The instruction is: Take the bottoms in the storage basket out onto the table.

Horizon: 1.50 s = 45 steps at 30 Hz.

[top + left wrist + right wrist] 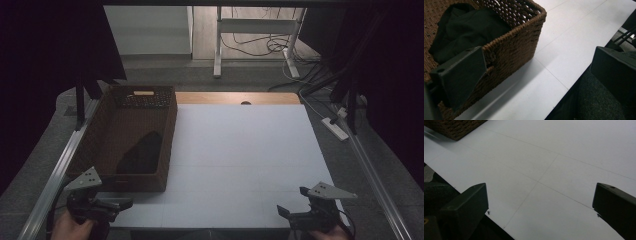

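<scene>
Showing a woven brown basket standing on the left part of the white table, with a dark cloth lying crumpled inside it, toward the near right corner. Seen in the left gripper view as a loose black heap resting against the basket wall.

Left gripper hovering at the near left edge of the table, just beside the basket's near wall; jaws standing wide apart, holding nothing, one jaw lying in front of the wicker rim and the other out over the table edge. Right gripper waiting at the near right of the table, well apart from the basket; jaws likewise spread wide over bare white surface, gripping nothing.

Judging the cloth as light, soft and limp (no stiffness to rely on): likely sagging and trailing when lifted, possibly snagging on the rough weave. Pinching a raised fold near the top of the heap, rather than a flat low edge, seeming the surest hold; closing fully, since thin fabric slips from a loose grip. Basket itself appearing stiff and fairly light, so liable to shift if the cloth drags on its wall.
</scene>
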Motion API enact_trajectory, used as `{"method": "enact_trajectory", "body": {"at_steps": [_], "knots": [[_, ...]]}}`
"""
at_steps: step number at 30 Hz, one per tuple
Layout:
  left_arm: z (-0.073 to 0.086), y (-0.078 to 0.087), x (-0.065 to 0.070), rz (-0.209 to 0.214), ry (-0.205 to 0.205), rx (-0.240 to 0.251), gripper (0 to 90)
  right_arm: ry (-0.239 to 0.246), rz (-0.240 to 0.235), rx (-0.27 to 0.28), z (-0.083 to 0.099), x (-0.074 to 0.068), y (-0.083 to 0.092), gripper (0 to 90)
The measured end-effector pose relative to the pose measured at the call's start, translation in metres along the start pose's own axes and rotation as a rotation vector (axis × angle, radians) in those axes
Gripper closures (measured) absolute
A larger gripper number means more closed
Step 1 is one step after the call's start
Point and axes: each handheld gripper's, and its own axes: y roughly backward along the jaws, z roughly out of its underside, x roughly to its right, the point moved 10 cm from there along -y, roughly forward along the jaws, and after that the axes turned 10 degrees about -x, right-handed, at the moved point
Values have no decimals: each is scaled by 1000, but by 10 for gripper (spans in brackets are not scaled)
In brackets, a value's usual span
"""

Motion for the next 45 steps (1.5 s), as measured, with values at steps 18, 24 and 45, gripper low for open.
{"method": "enact_trajectory", "body": {"at_steps": [18,24,45], "knots": [[-17,4,-13,-35,-47,-19,0,3,-3,-10,0,0,-1,7],[-25,3,-23,-46,-37,-25,0,4,-5,-11,0,0,-2,7],[-52,2,-58,-60,11,-76,0,21,-18,-21,1,-3,-3,7]]}}
